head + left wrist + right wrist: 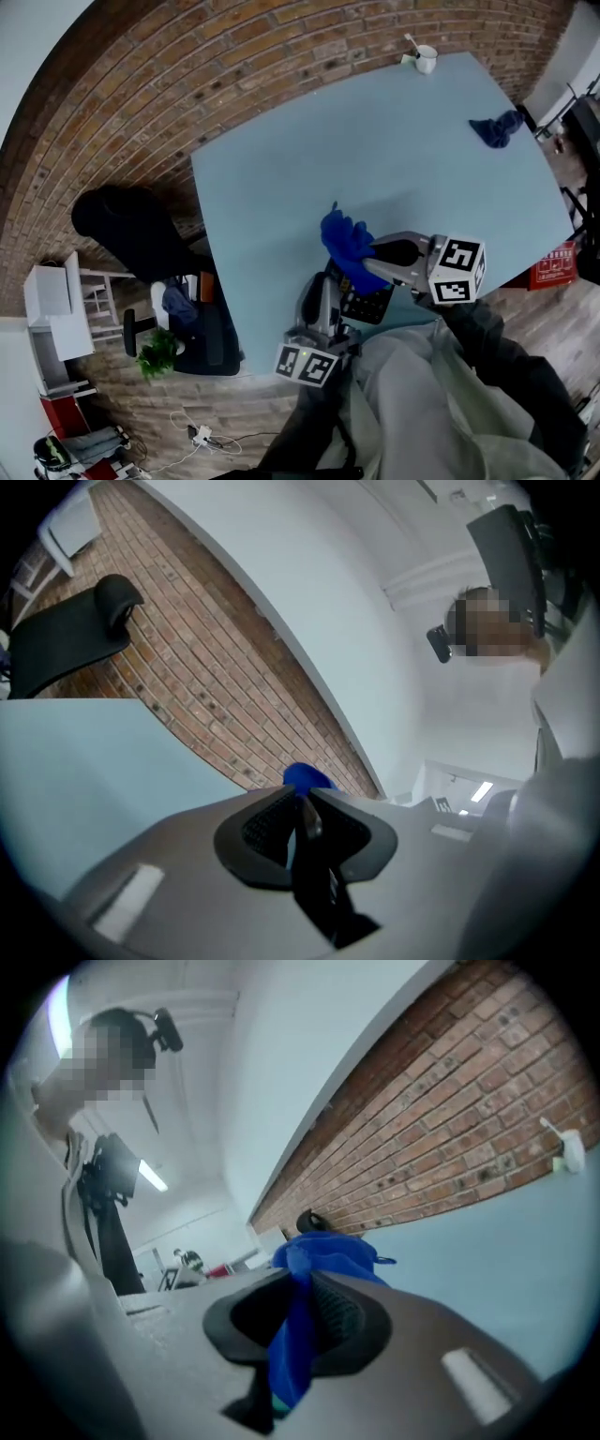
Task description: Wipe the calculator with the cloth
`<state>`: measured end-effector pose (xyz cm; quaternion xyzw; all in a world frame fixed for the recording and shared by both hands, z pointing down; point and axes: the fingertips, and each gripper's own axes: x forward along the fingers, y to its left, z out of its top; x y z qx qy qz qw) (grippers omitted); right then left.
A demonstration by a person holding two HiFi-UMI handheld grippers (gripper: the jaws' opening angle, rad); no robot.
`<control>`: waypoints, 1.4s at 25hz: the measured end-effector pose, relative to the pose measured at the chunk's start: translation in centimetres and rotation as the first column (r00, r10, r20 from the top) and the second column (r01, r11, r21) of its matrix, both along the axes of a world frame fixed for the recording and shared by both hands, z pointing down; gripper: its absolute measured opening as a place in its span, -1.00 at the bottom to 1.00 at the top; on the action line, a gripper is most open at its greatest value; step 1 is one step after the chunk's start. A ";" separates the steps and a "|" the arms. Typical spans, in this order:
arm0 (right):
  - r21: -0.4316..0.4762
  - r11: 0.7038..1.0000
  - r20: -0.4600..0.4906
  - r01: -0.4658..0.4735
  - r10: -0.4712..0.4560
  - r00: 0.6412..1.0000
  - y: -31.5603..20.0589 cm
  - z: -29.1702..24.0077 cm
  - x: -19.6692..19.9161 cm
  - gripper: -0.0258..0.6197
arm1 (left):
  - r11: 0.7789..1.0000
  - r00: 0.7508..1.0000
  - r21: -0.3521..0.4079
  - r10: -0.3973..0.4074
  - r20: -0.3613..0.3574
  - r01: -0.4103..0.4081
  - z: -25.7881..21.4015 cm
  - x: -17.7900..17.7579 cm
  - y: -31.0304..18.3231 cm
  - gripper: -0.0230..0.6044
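At the near edge of the table [375, 141], the dark calculator [367, 302] sits with its keypad facing up. The left hand-held gripper [331, 281] is clamped on the calculator's left side. In the left gripper view, the calculator [317, 869] appears edge-on as a thin dark slab pinched between the two pads of that hand-held gripper [302, 806]. The right hand-held gripper [375, 251] is closed on the blue cloth [347, 242], which bunches out past the jaw tips and lies against the far end of the calculator. In the right gripper view, the cloth [323, 1252] runs down between the pressed pads of that hand-held gripper [298, 1299]. A white cup [426, 59] stands at the far edge of the table. A second blue cloth [495, 128] lies near the far right corner.
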<state>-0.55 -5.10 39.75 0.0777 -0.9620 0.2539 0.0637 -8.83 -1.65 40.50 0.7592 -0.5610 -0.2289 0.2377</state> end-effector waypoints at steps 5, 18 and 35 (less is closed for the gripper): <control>0.119 0.993 -0.206 0.023 0.002 0.978 3.3 3.0 1.3 -0.73 | 0.991 0.986 -0.068 -0.120 -0.116 0.113 1.7 -4.0 0.4 -0.77; 0.304 0.951 -0.212 -0.064 0.133 0.968 2.5 0.9 2.3 -0.77 | 0.991 0.886 -0.062 -0.134 -0.444 0.119 2.7 -5.2 0.5 -0.76; 0.304 0.936 0.111 -0.179 0.152 0.982 3.3 -2.8 2.2 -0.79 | 0.990 0.720 -0.050 -0.130 -0.682 0.131 2.4 -5.7 0.5 -0.76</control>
